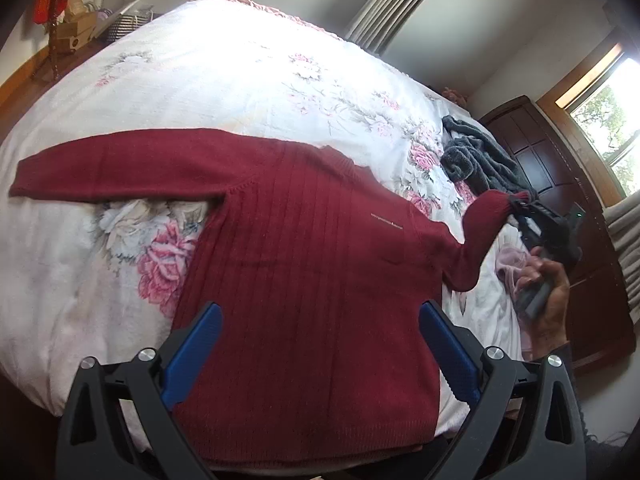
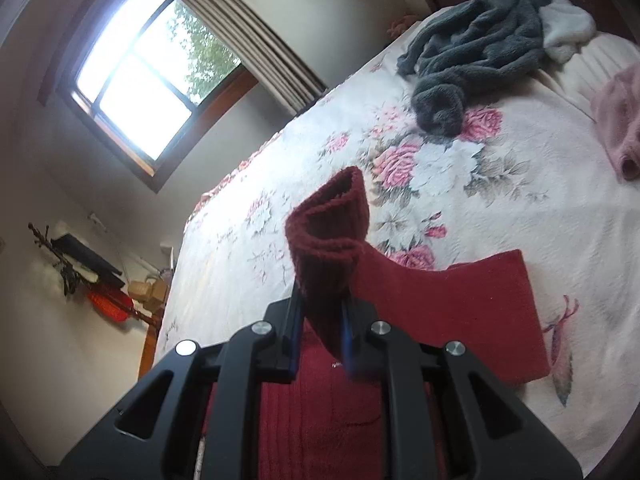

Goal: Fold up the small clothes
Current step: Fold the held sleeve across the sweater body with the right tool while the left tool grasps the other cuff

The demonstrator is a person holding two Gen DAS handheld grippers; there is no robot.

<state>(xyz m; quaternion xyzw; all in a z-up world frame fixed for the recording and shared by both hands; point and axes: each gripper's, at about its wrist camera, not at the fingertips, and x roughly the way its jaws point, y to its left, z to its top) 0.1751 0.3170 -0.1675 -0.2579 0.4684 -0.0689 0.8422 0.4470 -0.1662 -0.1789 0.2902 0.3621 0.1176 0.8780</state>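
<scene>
The red sweater lies flat under the spread-apart left gripper, its raised cuff clamped by the right gripper.

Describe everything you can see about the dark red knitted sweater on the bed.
The dark red ribbed-knit sweater lies flat on the floral bedspread, hem toward the left gripper, which hovers open above it without touching. One sleeve stretches out flat to the side. The other sleeve's ribbed cuff is pinched in the right gripper and lifted off the bed. A thin line of pale lettering crosses the chest. The knit looks soft and woolly, smooth apart from its vertical ribs.
</scene>
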